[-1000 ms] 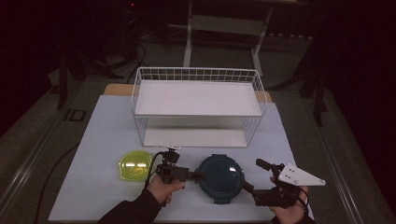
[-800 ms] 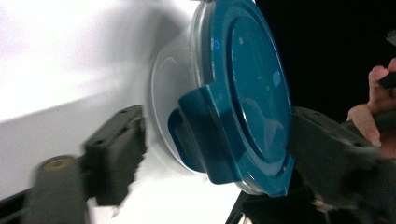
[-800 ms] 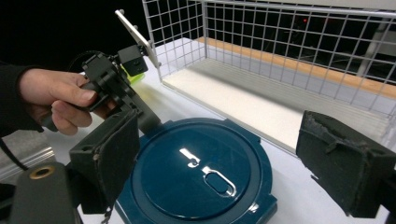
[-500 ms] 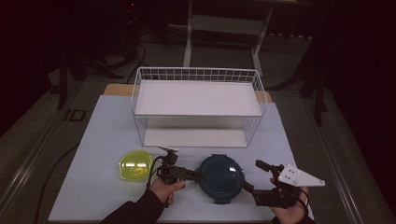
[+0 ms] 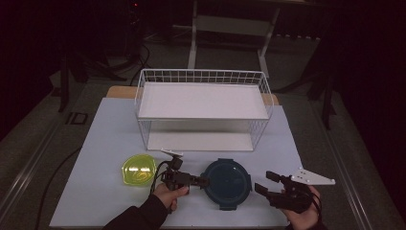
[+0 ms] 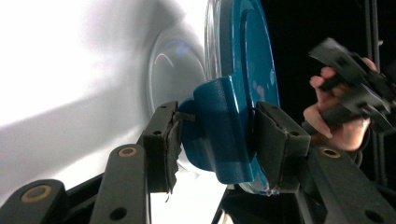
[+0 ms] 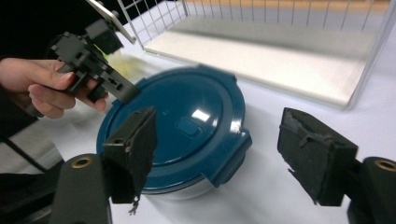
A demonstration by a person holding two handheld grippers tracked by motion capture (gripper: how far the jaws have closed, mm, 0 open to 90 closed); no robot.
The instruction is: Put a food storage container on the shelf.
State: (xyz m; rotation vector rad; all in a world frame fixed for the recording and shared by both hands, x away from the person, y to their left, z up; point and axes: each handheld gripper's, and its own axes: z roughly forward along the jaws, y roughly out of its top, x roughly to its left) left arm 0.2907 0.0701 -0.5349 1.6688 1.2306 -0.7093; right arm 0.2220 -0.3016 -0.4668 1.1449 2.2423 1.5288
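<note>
Closing since before, left tool (image 6: 217, 140) grips round teal lidded container's (image 5: 226, 182) latch; right tool (image 7: 224, 154) wide.

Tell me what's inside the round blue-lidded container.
Cannot be told: the blue lid covers the round container completely. The left gripper has been closing around a lid latch, so the lid is still on.

**Your right jaws flank the blue container**

Your right gripper (image 7: 217, 154) has been closing, its pads not yet touching the round blue container (image 7: 180, 128). Beyond the container's far-left rim your left gripper (image 7: 100, 65) grips its edge; behind the container stands the white wire rack (image 7: 280, 51).
</note>
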